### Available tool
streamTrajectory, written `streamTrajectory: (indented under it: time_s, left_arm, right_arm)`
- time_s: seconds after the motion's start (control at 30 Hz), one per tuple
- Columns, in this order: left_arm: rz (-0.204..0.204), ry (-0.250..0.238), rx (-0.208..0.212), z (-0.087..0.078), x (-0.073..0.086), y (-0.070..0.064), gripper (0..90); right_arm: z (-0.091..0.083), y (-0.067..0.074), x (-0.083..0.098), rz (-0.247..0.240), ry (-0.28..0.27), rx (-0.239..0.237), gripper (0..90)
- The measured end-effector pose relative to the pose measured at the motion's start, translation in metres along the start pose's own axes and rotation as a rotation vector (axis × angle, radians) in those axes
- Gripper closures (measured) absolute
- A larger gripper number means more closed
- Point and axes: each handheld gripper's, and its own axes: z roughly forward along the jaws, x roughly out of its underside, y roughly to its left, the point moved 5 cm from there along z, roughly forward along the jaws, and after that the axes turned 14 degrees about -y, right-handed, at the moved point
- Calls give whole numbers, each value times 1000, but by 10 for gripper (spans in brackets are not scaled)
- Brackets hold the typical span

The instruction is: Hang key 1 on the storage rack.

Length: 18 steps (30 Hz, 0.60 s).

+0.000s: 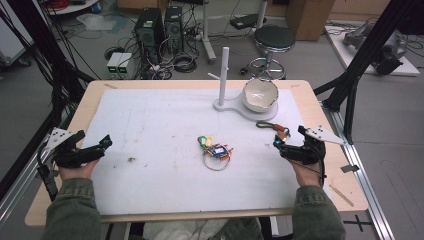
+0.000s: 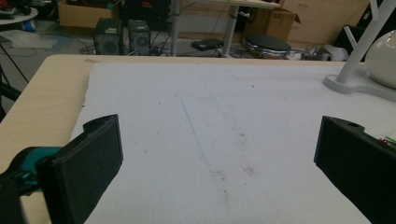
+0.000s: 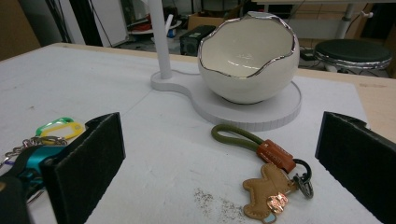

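The right gripper point(image 1: 278, 141) rests low near the table's right edge, jaws spread wide with nothing between them. Just ahead of it on the white mat point(image 1: 150, 125) lies a keychain point(image 3: 266, 172): an olive loop, a brown leather tab with small stamped lettering too fine to read, a tan leather charm shaped like a little animal, and a dark clasp. In the right gripper view it sits between the two jaws but farther out, touched by neither.

The left gripper point(image 1: 106, 142) sits near the mat's left edge, well apart from everything, jaws equally wide and holding nothing; bare mat lies in front of it.

In the middle of the mat is a key bunch point(image 1: 216, 150) with green and yellow tags on a wire ring; any writing on the tags is too small to make out.

At the far side stands a white stand point(image 1: 224, 70) with an upright post and short pegs. On its round base sits a bowl point(image 3: 248, 56) shaped like a cracked eggshell with a silver rim. What shows of the bowl's inside is bare.
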Motion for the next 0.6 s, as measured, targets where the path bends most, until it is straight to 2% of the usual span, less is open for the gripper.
streamTrajectory:
  time_s: [0.1,0.6]
  left_arm:
    - [-10,-12,-10,-1,-2,2,17]
    - [0,4,-1,-1,0,0,17]
  right_arm:
    - [-1,-3,0,10,-3,7,6]
    - [-2,-1,0,19,2,-3,6]
